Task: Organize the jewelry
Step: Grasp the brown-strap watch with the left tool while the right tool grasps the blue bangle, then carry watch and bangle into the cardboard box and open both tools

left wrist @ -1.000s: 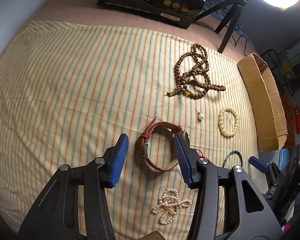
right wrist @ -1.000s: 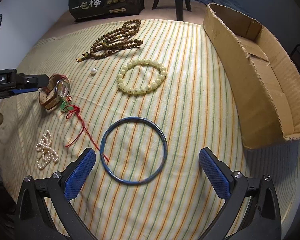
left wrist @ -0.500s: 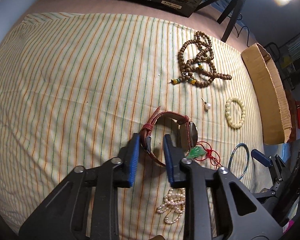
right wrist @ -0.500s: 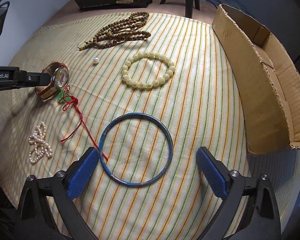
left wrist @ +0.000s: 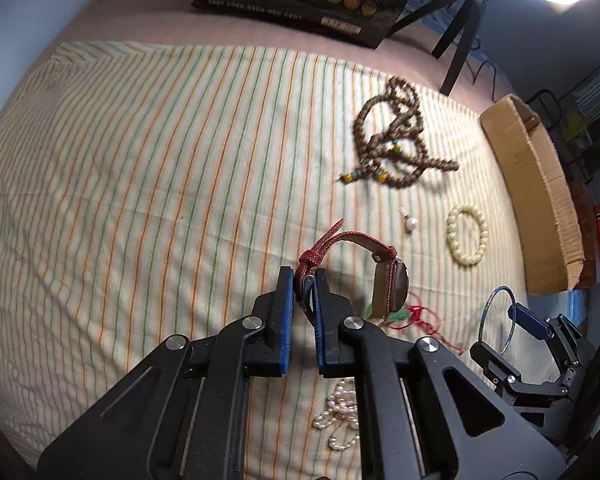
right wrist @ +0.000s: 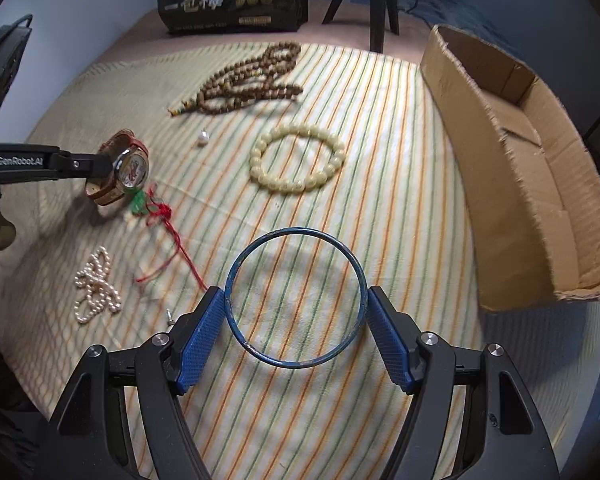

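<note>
Presently, both tools are engaged on separate pieces, apparently so that two items can be carried in one pass. The left hand-held gripper (left wrist: 303, 280) is clenched on the red strap of the wristwatch (left wrist: 388, 284), near the buckle end; gripping the strap rather than the case keeps the pads off the glass, and the watch stands on edge with its dial facing right. The right hand-held gripper (right wrist: 296, 312) grasps the blue bangle (right wrist: 296, 298) across its widest part, one pad touching each side of the ring. That spans the hoop squarely, though a thin rigid ring could, in my judgement, slip out under uneven pressure.

Other pieces lie loose on the striped cloth (right wrist: 400, 160) covering the worktop: the wooden bead strand (right wrist: 248, 80) at the far side, the cream bead bracelet (right wrist: 298, 160) in the middle, a single pearl (right wrist: 203, 137) between them, the green pendant on red cord (right wrist: 156, 208) just beside the watch, and the pearl strand (right wrist: 96, 286) near left. The cardboard box (right wrist: 532, 184) stands open along the right edge, the likely destination. It appears empty where visible.
</note>
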Demonstrator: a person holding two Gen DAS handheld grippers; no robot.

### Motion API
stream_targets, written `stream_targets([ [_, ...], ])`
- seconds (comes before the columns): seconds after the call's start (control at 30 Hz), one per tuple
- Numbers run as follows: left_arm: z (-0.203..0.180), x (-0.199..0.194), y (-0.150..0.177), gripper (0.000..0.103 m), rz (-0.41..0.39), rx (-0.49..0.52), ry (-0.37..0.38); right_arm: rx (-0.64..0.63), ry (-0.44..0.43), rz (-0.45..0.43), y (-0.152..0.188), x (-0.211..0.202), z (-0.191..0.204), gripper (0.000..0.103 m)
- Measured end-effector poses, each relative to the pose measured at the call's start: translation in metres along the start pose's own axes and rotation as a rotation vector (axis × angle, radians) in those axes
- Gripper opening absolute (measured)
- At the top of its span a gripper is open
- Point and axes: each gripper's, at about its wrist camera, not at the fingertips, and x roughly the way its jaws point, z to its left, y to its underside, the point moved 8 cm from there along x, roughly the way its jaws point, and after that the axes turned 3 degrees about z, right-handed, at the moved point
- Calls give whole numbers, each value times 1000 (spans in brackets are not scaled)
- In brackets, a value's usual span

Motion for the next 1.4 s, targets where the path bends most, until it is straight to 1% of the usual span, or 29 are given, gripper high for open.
stream_targets([
  [0.17, -11, -19, -9, 7, -52, 8, 21, 21, -22, -45, -2, -20, -9, 71],
  [0.27, -23, -33, -14, 7, -84, 18, 52, 11, 2, -78, -6, -32, -12, 71],
  [0.4, -48, -52, -24, 7, -137, 48, 85, 30, 17, -130, -15, -52, -21, 71],
  [0.5, -68, -63, -29, 7, -162, 75, 115, 36, 47, -168, -24, -66, -33, 71],
  [0.63, -98, -71, -36, 7, -187, 116, 138, 51, 86, -203, -31, -80, -54, 71],
  [0.7, -115, -72, -38, 7, -187, 130, 161, 67, 103, -217, -33, -85, -66, 71],
  [0.8, -144, -70, -45, 7, -191, 161, 183, 100, 126, -233, -36, -92, -86, 71],
  [0.93, -179, -65, -54, 7, -203, 213, 195, 151, 158, -241, -36, -97, -116, 71],
  [1.1, -222, -47, -66, 7, -199, 261, 217, 207, 193, -234, -35, -96, -150, 71],
  [1.4, -269, -3, -89, 7, -176, 278, 215, 272, 243, -220, -36, -86, -195, 71],
])
